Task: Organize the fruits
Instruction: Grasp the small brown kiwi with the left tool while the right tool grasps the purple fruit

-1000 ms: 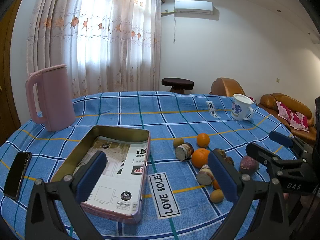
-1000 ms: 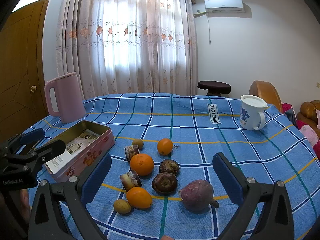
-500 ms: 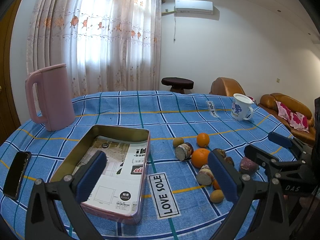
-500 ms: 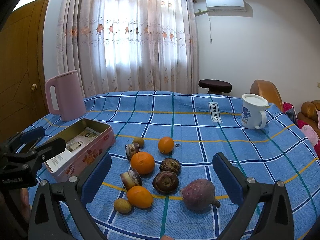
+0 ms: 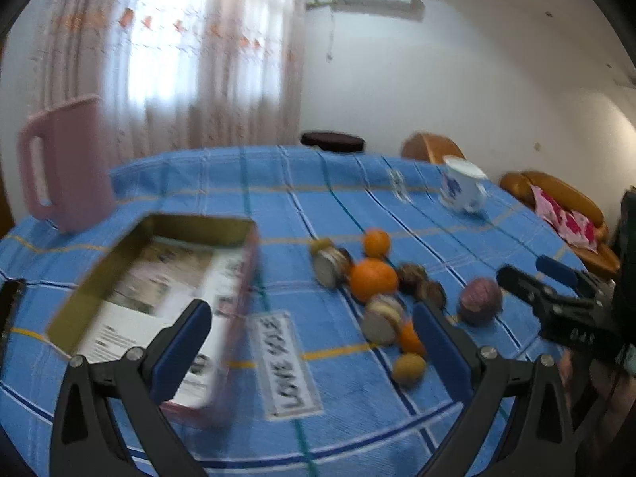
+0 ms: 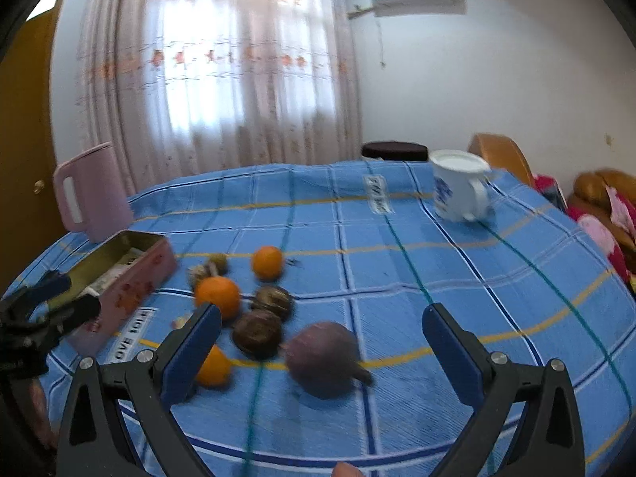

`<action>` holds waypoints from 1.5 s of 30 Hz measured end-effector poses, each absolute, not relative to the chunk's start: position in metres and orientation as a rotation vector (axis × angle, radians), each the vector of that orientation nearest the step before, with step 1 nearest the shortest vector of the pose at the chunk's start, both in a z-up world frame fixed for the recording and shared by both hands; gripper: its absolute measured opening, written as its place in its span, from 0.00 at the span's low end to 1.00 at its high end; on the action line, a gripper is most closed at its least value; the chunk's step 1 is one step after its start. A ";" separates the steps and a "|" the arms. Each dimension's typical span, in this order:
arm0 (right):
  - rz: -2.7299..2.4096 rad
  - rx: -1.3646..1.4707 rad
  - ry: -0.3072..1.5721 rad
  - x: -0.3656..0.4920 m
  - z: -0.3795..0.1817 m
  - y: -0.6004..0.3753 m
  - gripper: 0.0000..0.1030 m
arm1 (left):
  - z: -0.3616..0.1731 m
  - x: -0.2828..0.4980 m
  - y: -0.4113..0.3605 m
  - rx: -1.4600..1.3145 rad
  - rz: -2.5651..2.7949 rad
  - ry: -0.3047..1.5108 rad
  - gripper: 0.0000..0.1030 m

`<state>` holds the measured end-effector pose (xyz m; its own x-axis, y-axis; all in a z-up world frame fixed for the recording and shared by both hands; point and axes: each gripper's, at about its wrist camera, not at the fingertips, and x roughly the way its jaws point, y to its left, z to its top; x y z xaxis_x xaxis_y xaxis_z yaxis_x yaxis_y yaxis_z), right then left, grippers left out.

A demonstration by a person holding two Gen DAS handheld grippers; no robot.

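The right gripper (image 6: 321,342) hangs with fingers spread and empty over the blue checked tablecloth (image 6: 457,278). Low in the middle of its frame, between the fingers, lies a purple fruit (image 6: 322,359), its stub pointing right. Two brown fruits (image 6: 258,332) and the oranges (image 6: 218,295) crowd left of it. The left gripper (image 5: 312,334) is likewise spread, holding nothing. The tin box (image 5: 159,290) sits at its lower left, long axis running away toward the pink jug (image 5: 65,167). A white mug (image 6: 461,185) stands upper right.
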<state>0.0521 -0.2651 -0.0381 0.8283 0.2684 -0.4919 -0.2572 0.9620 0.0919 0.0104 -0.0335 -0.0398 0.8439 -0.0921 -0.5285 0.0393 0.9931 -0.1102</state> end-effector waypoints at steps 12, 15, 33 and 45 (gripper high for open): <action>0.302 0.030 0.560 0.055 -0.053 -0.276 0.88 | -0.074 0.022 -0.088 -0.023 -0.246 0.724 0.70; 0.323 0.024 0.586 0.060 -0.055 -0.269 0.82 | -0.080 0.027 -0.087 -0.041 -0.285 0.774 0.59; 0.384 -0.036 0.677 0.078 -0.068 -0.251 0.50 | -0.082 0.026 -0.079 -0.090 -0.373 0.777 0.27; 0.415 -0.021 0.555 0.061 -0.058 -0.252 0.50 | -0.063 0.014 -0.066 -0.069 -0.311 0.658 0.27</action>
